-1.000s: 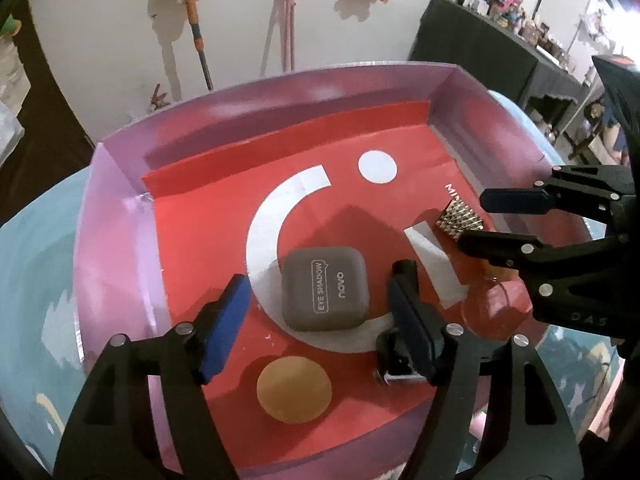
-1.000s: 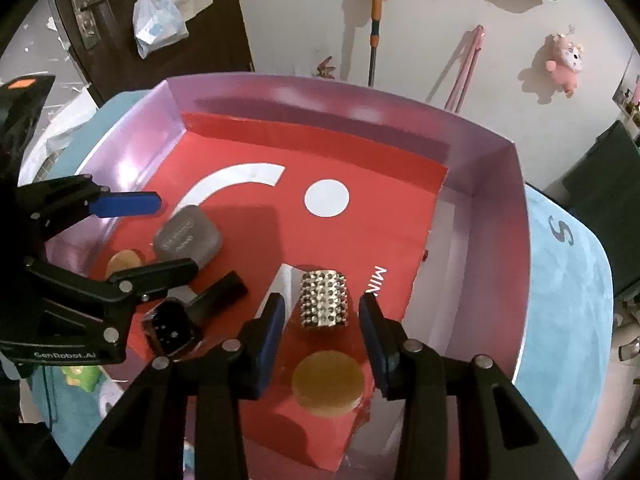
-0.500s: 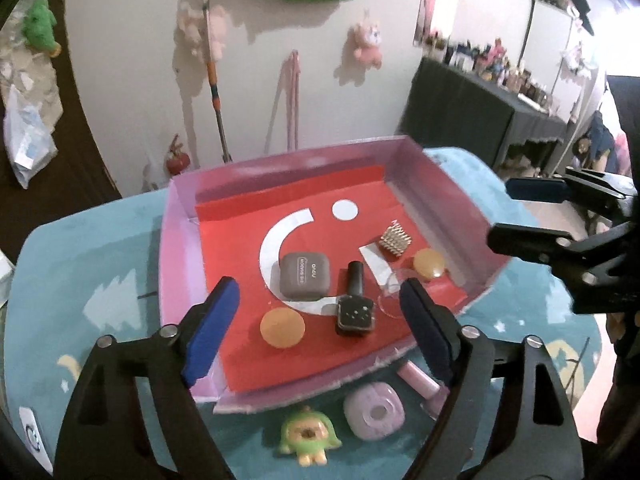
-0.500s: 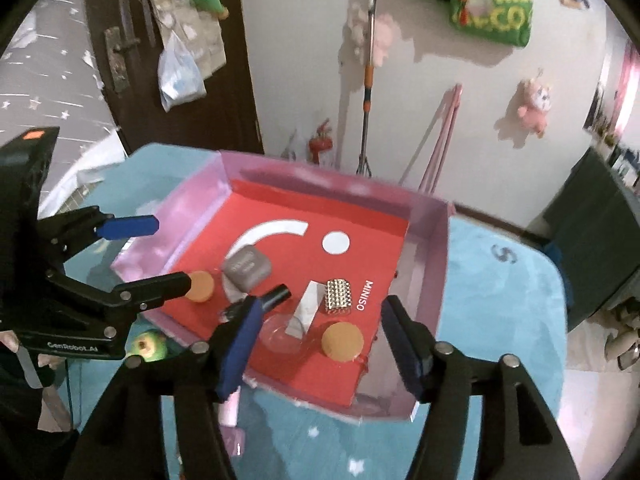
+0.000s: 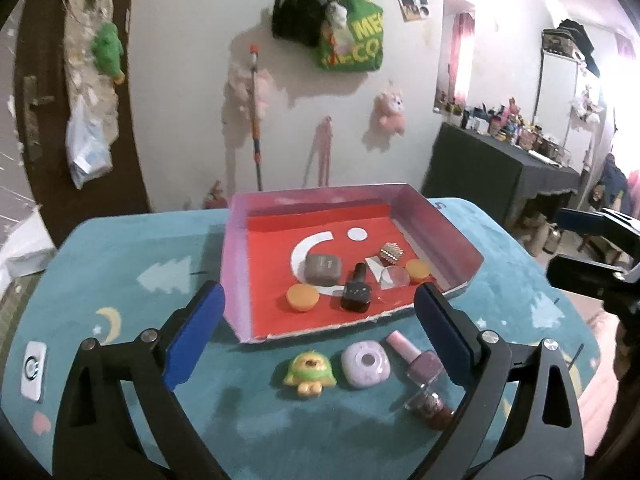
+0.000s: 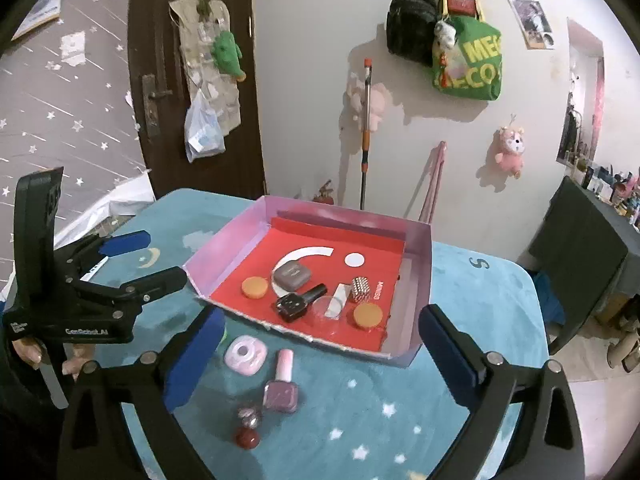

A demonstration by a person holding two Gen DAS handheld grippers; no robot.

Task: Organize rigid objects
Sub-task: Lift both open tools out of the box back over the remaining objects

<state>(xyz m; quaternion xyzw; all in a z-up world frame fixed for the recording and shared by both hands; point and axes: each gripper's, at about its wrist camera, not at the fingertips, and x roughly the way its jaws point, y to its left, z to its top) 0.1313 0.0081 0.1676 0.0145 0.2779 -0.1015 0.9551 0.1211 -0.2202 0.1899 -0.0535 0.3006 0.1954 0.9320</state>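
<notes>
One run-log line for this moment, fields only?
left claw: open, empty | right claw: open, empty | tray: six items | cloth: pink polish, lilac case, green toy outside

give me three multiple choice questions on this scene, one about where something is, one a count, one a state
1. Where does the black nail polish bottle lie?
A. in the red-floored box
B. on the teal tablecloth
C. between a gripper's fingers

2. How many round orange discs are in the box?
A. one
B. two
C. four

3. How do the jaws of the left hand-held gripper and the right hand-held gripper stand?
A. both shut on a bottle
B. left shut, right open
C. both wide open, nothing between the pads

Answers:
1. A: the bottle rests on the red floor beside the grey case.
2. B: one disc sits near the front left, another towards the right wall.
3. C: in each wrist view the blue pads are spread far apart, with only the table scene beyond them.
</notes>
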